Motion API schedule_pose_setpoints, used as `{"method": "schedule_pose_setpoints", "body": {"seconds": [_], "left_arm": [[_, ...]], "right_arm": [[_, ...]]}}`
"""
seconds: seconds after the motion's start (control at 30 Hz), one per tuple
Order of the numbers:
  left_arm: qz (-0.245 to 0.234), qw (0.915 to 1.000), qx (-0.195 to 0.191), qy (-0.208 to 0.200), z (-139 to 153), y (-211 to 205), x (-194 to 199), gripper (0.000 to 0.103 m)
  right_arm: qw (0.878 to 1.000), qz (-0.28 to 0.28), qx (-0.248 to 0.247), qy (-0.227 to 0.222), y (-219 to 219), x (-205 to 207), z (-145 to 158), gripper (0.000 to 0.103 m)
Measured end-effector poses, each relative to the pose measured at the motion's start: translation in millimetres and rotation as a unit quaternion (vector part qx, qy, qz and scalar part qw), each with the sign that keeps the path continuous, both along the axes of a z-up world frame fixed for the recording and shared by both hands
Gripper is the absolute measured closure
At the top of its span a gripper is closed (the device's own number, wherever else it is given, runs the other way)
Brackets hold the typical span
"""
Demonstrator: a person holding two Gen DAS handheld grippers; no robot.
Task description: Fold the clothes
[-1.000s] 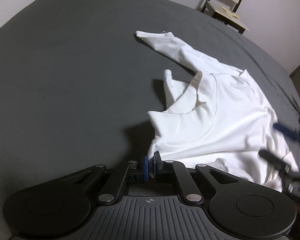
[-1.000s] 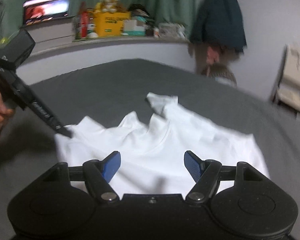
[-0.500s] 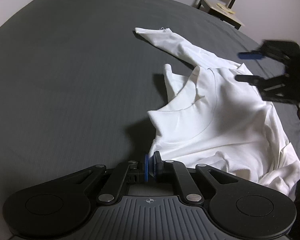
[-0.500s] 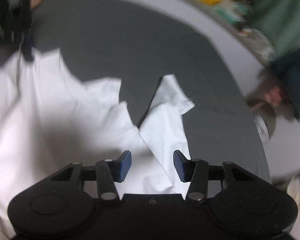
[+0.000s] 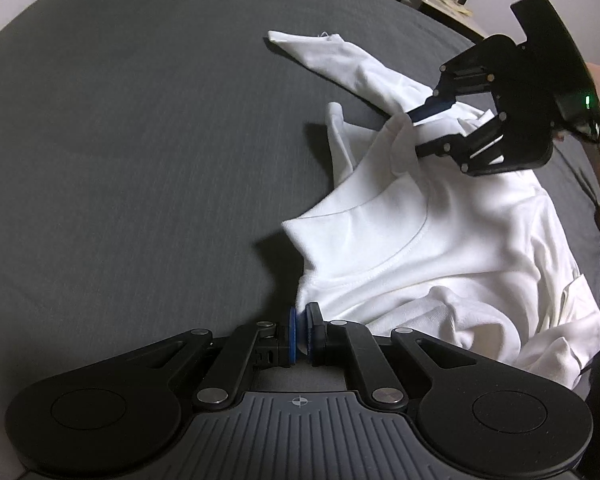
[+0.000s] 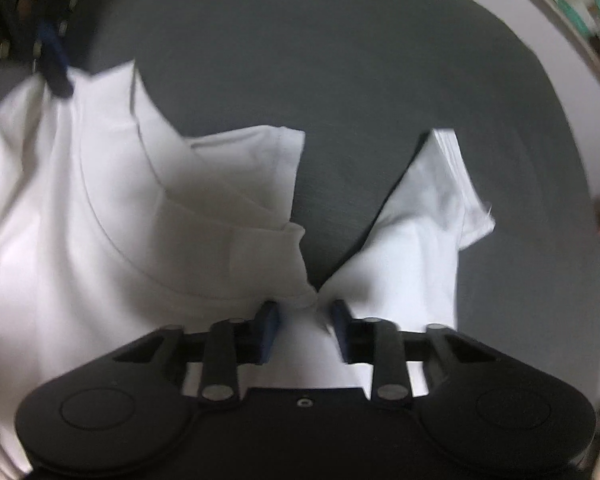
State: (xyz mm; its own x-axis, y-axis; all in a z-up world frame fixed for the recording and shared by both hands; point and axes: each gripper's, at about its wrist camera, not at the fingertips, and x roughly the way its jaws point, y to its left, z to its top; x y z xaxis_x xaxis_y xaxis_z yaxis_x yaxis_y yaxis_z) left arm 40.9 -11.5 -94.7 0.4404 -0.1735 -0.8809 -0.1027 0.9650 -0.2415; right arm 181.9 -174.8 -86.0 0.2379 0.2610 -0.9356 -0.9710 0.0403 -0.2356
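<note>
A dark grey bed (image 5: 140, 140) carries a white shirt (image 5: 440, 240), rumpled, one sleeve (image 5: 340, 60) stretched away across the sheet. The left gripper (image 5: 299, 334) has its fingers pressed together on the shirt's near edge. The right gripper (image 6: 305, 330) sits over the cloth near the sleeve's base, fingers spread with fabric bunched between them.

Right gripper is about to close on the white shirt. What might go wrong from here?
1. The right gripper is open over bunched fabric where sleeve and body meet; it may pinch several layers.
2. The left gripper grips only an edge of the white shirt; pulling might slip it free.
</note>
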Motion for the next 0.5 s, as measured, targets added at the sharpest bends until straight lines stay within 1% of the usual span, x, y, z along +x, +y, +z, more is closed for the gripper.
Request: {"method": "schedule_pose_setpoints", "body": {"seconds": [0.07, 0.1, 0.13, 0.2, 0.27, 0.3, 0.37, 0.47, 0.5], "left_arm": [[0.003, 1.0, -0.001, -0.002, 2, 0, 0, 0.098], [0.003, 1.0, 0.001, -0.007, 4, 1, 0, 0.098], [0.003, 0.9999, 0.004, -0.013, 6, 2, -1, 0.098], [0.0, 0.9993, 0.016, -0.033, 14, 2, -2, 0.098], [-0.004, 0.9976, 0.035, -0.059, 23, 3, -3, 0.102], [0.001, 0.9962, 0.045, -0.075, 29, 6, -5, 0.102], [0.014, 0.9921, 0.067, -0.105, 41, 13, -8, 0.103], [0.032, 0.9898, 0.056, -0.127, 52, 28, -12, 0.102], [0.032, 0.9902, 0.039, -0.13, 53, 31, -14, 0.102]], "right_arm": [[1.0, -0.007, 0.017, -0.01, -7, -3, 3, 0.092], [0.999, -0.008, 0.026, -0.02, -11, -6, 6, 0.093], [0.998, -0.003, 0.035, -0.042, -15, -13, 9, 0.094], [0.995, 0.002, 0.056, -0.086, -24, -28, 16, 0.096], [0.986, -0.014, 0.093, -0.138, -38, -45, 28, 0.097], [0.981, -0.022, 0.108, -0.158, -43, -52, 32, 0.097], [0.978, -0.04, 0.117, -0.168, -50, -61, 36, 0.097], [0.972, -0.068, 0.13, -0.183, -60, -73, 41, 0.097], [0.97, -0.077, 0.134, -0.188, -63, -77, 43, 0.097]]}}
